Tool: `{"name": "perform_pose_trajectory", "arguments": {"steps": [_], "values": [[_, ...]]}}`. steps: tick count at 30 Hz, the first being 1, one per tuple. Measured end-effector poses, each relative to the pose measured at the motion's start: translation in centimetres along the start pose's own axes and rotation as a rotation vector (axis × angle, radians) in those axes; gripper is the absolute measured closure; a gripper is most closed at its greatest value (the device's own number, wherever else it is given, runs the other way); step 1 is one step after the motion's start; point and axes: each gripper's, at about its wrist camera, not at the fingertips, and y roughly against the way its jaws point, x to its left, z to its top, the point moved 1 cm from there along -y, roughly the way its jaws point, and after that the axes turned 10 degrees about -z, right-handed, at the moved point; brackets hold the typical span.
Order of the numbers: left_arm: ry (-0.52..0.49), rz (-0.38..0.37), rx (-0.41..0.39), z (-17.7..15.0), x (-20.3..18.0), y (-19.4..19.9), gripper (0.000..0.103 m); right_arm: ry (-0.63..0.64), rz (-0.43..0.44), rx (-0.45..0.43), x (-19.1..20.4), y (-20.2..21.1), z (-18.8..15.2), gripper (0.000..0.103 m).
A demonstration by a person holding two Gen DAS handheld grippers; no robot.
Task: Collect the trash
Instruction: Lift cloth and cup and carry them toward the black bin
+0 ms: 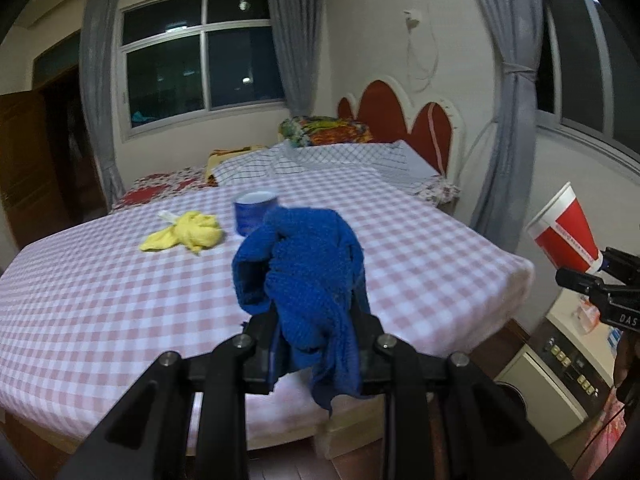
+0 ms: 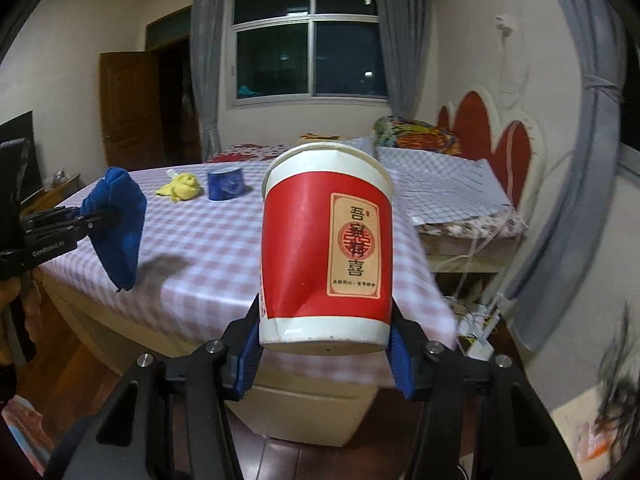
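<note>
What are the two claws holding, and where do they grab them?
The left claw pinches a bunched blue cloth by its lower middle. The right claw squeezes a red and white paper cup at its base, one pad on each side.

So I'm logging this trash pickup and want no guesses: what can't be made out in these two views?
- Left tongs: their tips are wrapped in the blue cloth, left wrist view.
- Red paper cup: its inside is unseen, since the right wrist view looks from below the rim.
- Blue cup on the bed: blurred and partly behind the cloth; contents unknown.
- White scrap under the yellow rag: too small to identify.
</note>
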Motion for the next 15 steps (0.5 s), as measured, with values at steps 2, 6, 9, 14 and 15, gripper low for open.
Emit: {"name": "perform_pose_trajectory", "arguments": {"steps": [2,6,9,14,15], "values": [[-0.015,-0.018,0.003,-0.4,-1.2,0.0,0.076,-0.019,-0.016,0.003,-1.2,0.8,-0.9,0.047],[-0.037,-0.059,0.007,-1.2,-3.5,-0.1,0.076,-0.054,-0.047,0.016,-3.4,2.1,-2.8,0.047],[-0.040,-0.085,0.013,-1.6,-4.8,-0.4,0.076,-0.079,-0.073,0.026,-5.0,3.0,-4.1,0.047],[-0.075,-0.133,0.037,-3.2,-7.5,-1.2,0.076,-0.108,-0.134,0.041,-7.7,4.3,-6.6,0.047],[-0.092,-0.137,0.042,-3.7,-8.3,-1.5,0.076,-0.113,-0.145,0.047,-8.1,4.3,-7.0,0.047]]}}
